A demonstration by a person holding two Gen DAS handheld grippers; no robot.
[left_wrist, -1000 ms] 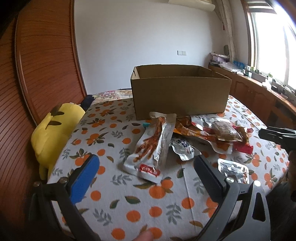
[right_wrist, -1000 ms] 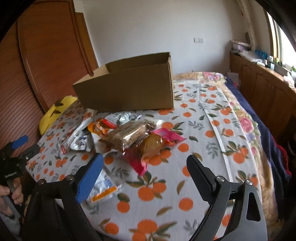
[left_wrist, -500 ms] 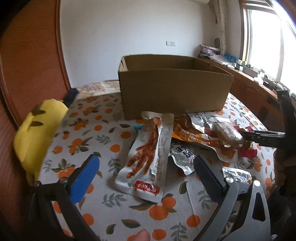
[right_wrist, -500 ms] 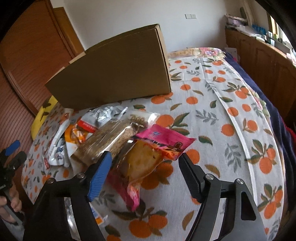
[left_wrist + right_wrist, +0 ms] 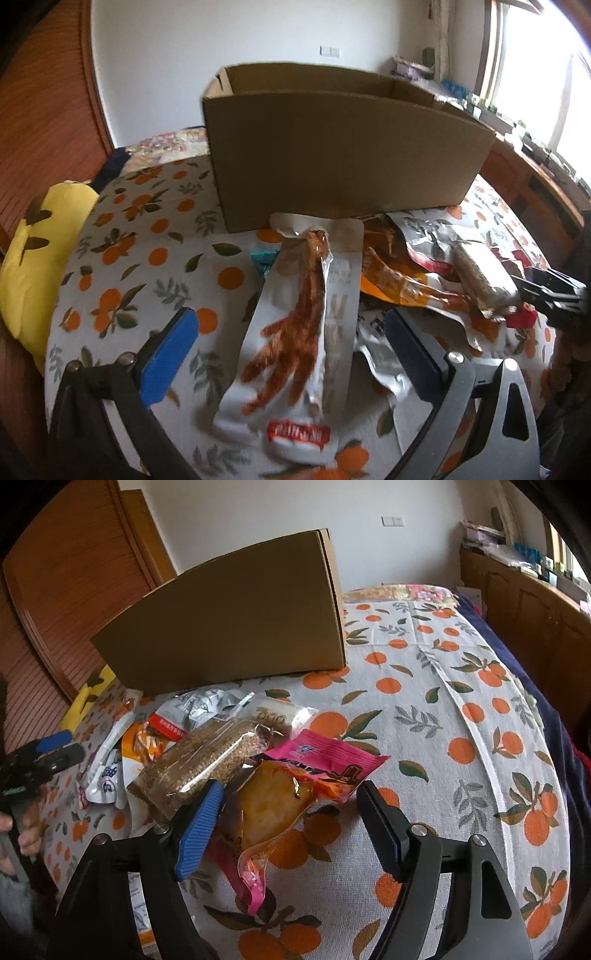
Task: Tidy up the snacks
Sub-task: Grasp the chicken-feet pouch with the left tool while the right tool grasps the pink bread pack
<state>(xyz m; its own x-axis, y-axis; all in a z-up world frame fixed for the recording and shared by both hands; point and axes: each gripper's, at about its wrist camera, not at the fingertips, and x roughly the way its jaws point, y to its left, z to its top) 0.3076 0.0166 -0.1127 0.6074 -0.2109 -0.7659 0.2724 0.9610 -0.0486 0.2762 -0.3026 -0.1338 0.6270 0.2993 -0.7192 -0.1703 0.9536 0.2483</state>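
Showing the sorting barely begun: all visible snacks lie heaped on the table (image 5: pixel 424 709) before the cardboard box (image 5: pixel 343 147), whose inside is hidden. Left claw (image 5: pixel 291 354) gapes wide astride the chicken-foot packet (image 5: pixel 306 332), gripping nothing. Right claw (image 5: pixel 291 823) stands open around the pink-edged pastry packet (image 5: pixel 280 797), pads not yet pressing.

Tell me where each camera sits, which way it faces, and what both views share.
Left wrist: on the left gripper, facing the chicken-foot packet between its open jaws and the cardboard box.
Right wrist: on the right gripper, facing the pink snack packet; a hand shows at left.
Shared: box, grain bar, orange-print cloth.
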